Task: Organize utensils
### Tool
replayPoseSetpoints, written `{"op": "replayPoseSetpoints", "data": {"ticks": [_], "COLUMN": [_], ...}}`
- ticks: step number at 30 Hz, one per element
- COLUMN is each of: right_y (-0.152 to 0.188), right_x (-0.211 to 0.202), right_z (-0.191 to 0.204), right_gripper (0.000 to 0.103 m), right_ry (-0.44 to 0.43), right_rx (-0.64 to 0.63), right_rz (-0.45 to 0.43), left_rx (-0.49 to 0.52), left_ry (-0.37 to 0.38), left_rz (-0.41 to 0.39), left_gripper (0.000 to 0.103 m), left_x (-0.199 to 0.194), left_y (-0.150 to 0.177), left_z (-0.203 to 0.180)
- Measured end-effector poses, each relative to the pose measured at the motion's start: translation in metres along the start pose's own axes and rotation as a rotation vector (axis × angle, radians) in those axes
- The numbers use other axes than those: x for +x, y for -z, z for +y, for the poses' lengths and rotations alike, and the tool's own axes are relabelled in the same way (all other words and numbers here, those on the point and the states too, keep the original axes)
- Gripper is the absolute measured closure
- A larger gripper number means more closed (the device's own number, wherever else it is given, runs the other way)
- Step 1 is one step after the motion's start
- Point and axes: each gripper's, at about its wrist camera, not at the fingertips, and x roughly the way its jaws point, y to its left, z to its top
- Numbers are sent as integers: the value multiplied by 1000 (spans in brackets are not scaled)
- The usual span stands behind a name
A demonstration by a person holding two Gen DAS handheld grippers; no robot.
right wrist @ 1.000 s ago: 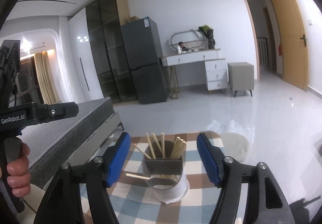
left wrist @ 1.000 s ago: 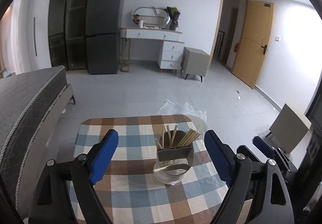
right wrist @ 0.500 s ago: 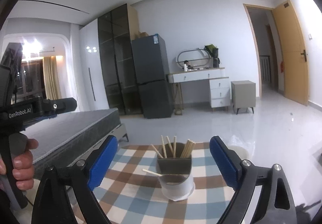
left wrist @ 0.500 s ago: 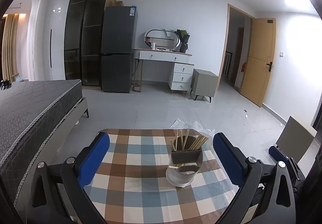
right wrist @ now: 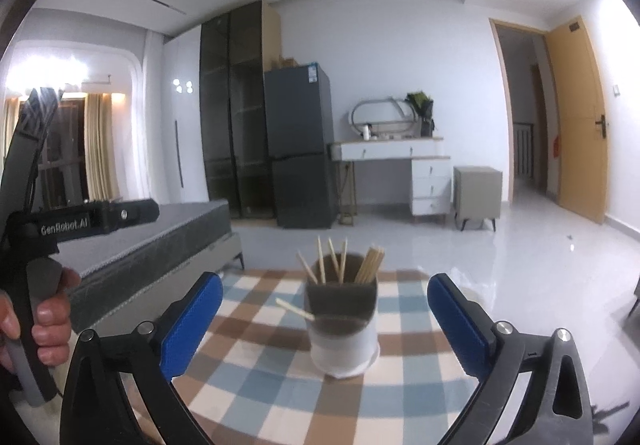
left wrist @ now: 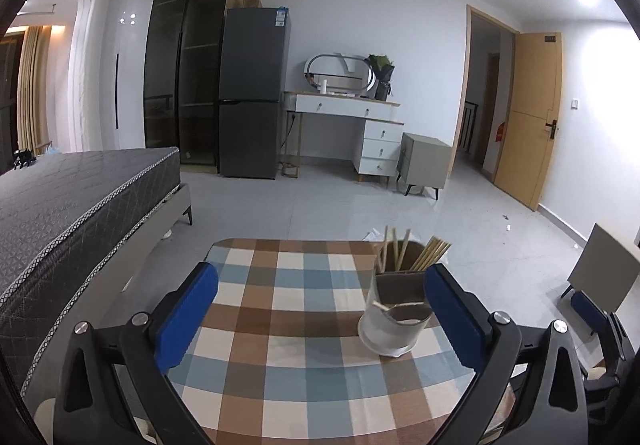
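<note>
1. Chopsticks (right wrist: 370,265) of pale wood stand bunched in the rear compartment of a two-part utensil holder (right wrist: 343,329), a few single sticks (right wrist: 321,260) leaning apart beside them; one stick (right wrist: 295,309) lies across the front compartment, poking out to the side.
2. Holder, dark inside with a white outer wall, sits on a checked tablecloth (left wrist: 288,325) of blue, brown and cream, towards the table's far edge.
3. Around the table: a grey bed (left wrist: 72,197), a dark fridge (left wrist: 252,93), a white dressing table (left wrist: 352,113) and an open door (left wrist: 532,117). Nothing blocks the holder.
4. Left gripper (left wrist: 320,305) is spread wide and empty, the holder just inside its right-hand finger.
5. Right gripper (right wrist: 325,321) has just been opening and grips nothing; the holder stands centred beyond its fingers, untouched.
</note>
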Motion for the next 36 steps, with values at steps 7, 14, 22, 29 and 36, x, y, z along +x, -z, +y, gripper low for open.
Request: {"op": "replayPoseSetpoints", "data": {"ticks": [7,14,22,29,36], "right_y": [25,26,28,27,27], "right_x": [16,20,26,25,24], "right_z": [-1,2,6,6,6], "right_gripper": [0,0,0,0,0], "right_ry": [32,46,52,58,70], "right_rx": [20,26,6,5,-5], "right_rz": [87,94,113,122,118], "left_rx": [24,25,-4,0,7], "left_ry": [-16,-6,-5,-12,-6], "left_rz": [21,81,94,83,83], "left_gripper": [3,3,3,3,3], "left_x": [21,29,31,27,28], "left_y": [26,43,41,41,40], "left_z": [3,4,10,8,8]}}
